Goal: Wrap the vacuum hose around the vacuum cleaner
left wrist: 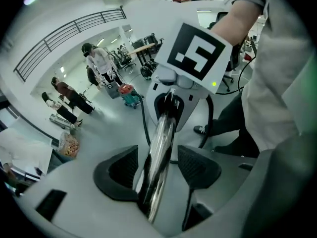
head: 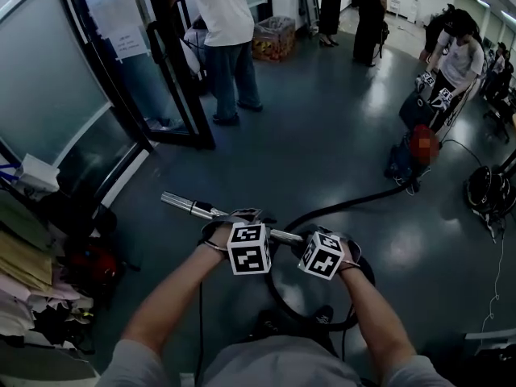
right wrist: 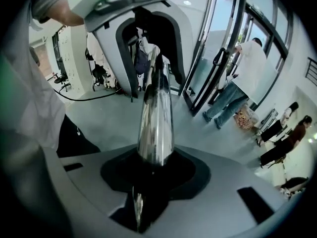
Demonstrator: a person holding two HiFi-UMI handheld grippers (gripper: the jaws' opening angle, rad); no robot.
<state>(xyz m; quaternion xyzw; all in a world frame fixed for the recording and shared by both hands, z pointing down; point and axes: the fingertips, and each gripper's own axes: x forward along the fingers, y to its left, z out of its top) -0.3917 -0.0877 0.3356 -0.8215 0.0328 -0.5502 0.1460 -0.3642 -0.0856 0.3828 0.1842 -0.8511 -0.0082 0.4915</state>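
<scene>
I hold a chrome vacuum tube level in front of me, above the grey floor. My left gripper is open; the tube runs between its pads with a gap on each side. My right gripper is shut on the tube further right. From there the black hose curves across the floor to a red and blue vacuum cleaner, and another stretch of it loops round my feet. In the left gripper view the right gripper faces me along the tube.
A black-framed glass door stands open at the back left, with a person beside it. Clothes and bags are piled at the left. A person bends near the vacuum cleaner. Black equipment and cables lie at the right.
</scene>
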